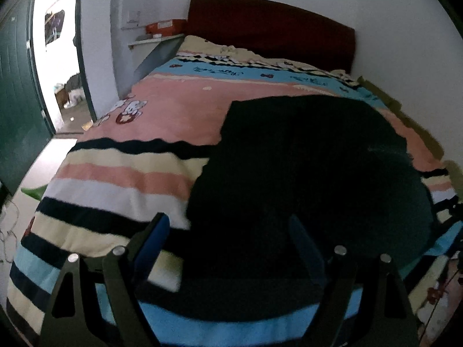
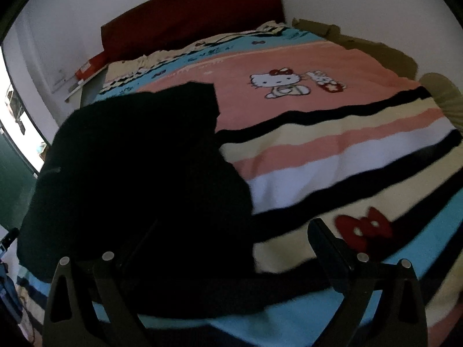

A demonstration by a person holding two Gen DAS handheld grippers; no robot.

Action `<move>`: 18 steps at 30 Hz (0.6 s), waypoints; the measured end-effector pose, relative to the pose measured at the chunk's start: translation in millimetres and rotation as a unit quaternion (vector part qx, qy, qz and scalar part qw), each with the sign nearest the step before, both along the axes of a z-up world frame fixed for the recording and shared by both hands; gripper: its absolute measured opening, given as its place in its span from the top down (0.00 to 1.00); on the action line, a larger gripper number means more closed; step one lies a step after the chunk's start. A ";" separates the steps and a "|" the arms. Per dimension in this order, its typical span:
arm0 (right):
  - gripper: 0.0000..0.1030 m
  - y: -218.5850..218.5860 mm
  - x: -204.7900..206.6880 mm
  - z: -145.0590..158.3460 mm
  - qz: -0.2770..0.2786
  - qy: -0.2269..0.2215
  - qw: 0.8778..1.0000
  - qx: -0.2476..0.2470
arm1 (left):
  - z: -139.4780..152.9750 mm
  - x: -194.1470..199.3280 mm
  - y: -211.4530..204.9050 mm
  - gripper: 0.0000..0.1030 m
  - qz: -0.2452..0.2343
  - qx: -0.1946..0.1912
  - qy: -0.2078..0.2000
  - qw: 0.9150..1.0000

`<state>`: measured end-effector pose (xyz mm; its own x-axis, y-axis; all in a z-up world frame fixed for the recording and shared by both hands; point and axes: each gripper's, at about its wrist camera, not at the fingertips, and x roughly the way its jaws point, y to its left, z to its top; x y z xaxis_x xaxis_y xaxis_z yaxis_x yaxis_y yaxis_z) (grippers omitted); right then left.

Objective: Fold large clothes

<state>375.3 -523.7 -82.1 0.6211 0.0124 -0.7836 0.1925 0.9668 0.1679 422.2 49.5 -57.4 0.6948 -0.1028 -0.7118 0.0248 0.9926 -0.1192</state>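
Note:
A large black garment point(image 1: 312, 173) lies spread on the striped bedcover point(image 1: 121, 179). In the left wrist view it fills the right half of the bed; in the right wrist view the garment point(image 2: 133, 179) fills the left half. My left gripper point(image 1: 228, 231) is open above the garment's near left edge, its fingers wide apart and holding nothing. My right gripper point(image 2: 234, 231) is open above the garment's near right edge, also empty. The garment's folds are too dark to make out.
The bedcover point(image 2: 318, 156) has a cartoon cat print and a red bow. A dark red headboard point(image 1: 269, 26) stands at the far wall. A bedside shelf with an orange box point(image 1: 163, 26) is at the far left. An open doorway point(image 1: 58, 66) and green door are left.

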 end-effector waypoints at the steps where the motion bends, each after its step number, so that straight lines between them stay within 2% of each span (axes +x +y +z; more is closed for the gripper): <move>1: 0.01 -5.6 -5.9 6.5 -0.003 -0.004 1.000 0.003 | 3.3 -1.0 6.6 0.18 -0.003 -0.009 0.004 1.000; 6: 0.00 -22.2 -16.0 26.2 -0.015 -0.020 1.000 0.011 | 16.1 5.0 27.9 0.18 -0.026 -0.047 0.027 0.998; 8: 0.01 -26.7 -16.1 32.2 -0.012 -0.028 0.999 0.014 | 15.8 12.8 35.6 0.18 -0.036 -0.081 0.040 0.995; 11: 0.01 -28.6 -11.7 34.1 -0.003 -0.030 0.999 0.021 | 10.6 27.6 39.4 0.18 -0.043 -0.111 0.056 0.991; 14: 0.00 -27.0 1.7 25.3 0.018 -0.014 0.999 0.049 | -2.6 52.3 34.6 0.18 -0.067 -0.142 0.088 0.984; 18: 0.00 -20.5 23.5 5.5 0.048 0.017 0.996 0.072 | -23.2 80.3 30.6 0.18 -0.067 -0.158 0.113 0.979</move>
<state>398.8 -544.2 -76.6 0.5855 0.1845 -0.7894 0.1088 0.9471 0.3020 502.4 80.1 -80.6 0.4887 -0.4219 -0.7636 0.0910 0.8952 -0.4363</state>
